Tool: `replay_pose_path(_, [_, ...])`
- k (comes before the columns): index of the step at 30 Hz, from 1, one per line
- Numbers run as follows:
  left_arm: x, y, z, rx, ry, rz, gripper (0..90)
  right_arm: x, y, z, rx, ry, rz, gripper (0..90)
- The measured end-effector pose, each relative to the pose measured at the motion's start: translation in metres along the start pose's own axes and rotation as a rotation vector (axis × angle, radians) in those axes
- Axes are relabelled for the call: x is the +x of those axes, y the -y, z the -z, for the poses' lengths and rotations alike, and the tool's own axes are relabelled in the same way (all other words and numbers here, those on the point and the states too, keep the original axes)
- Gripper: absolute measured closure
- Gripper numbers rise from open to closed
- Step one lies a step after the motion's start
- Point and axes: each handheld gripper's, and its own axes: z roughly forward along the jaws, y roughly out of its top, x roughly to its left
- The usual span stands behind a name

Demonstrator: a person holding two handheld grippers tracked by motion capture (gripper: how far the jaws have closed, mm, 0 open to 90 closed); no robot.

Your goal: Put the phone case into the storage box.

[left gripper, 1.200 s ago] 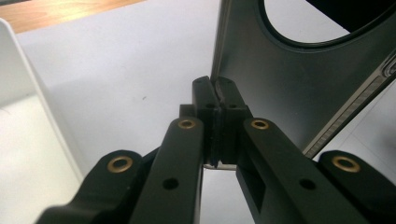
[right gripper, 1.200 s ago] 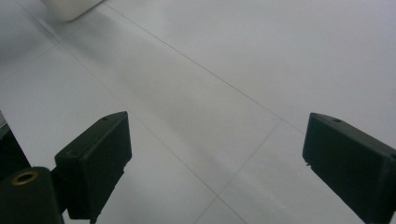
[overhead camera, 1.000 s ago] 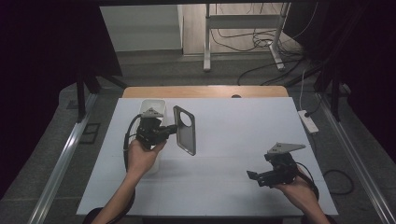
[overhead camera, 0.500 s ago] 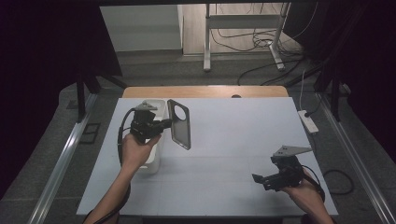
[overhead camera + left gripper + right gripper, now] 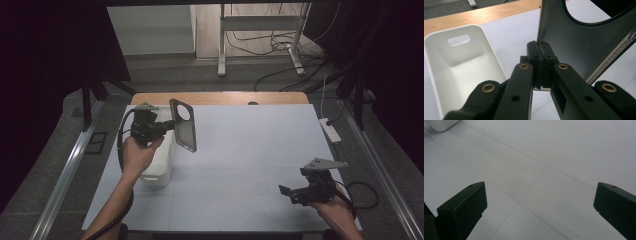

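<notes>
Gripping the dark phone case (image 5: 182, 124) by its lower edge, the left gripper (image 5: 167, 126) has its jaws pinched tight on the thin rim — the case stands raised off the white table (image 5: 250, 150), its round camera cutout uppermost. Just beside and below sits the white bin (image 5: 456, 67), open, near the table's left edge. Well apart, at the near right corner, the right gripper (image 5: 287, 192) hovers low with jaws spread wide — bare tabletop lies broad between the two.
</notes>
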Motion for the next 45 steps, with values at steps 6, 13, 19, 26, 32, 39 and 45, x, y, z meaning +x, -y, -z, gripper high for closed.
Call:
replay_pose_path(6, [0.008,-0.003,0.008,-0.010,-0.028,0.006,88.8,-0.006,0.006,0.005,-0.010,0.019,-0.022,0.0])
replay_pose_path(13, [0.019,-0.007,0.015,-0.015,-0.067,0.011,88.8,-0.011,0.015,0.013,-0.022,0.039,-0.063,0.0])
replay_pose_path(19, [0.028,-0.009,0.018,-0.013,-0.098,0.018,88.8,-0.012,0.022,0.019,-0.012,0.060,-0.078,0.0])
replay_pose_path(26, [0.039,-0.010,0.020,-0.013,-0.133,0.034,88.8,-0.014,0.026,0.028,-0.031,0.082,-0.105,0.0])
replay_pose_path(32, [0.046,-0.012,0.020,-0.015,-0.155,0.043,88.8,-0.015,0.026,0.028,-0.019,0.090,-0.106,0.0])
replay_pose_path(39, [0.055,-0.014,0.017,-0.016,-0.185,0.057,88.8,-0.013,0.026,0.027,-0.013,0.097,-0.088,0.0])
replay_pose_path(45, [0.062,-0.016,0.013,-0.015,-0.215,0.076,88.8,-0.013,0.026,0.026,-0.007,0.092,-0.092,0.0])
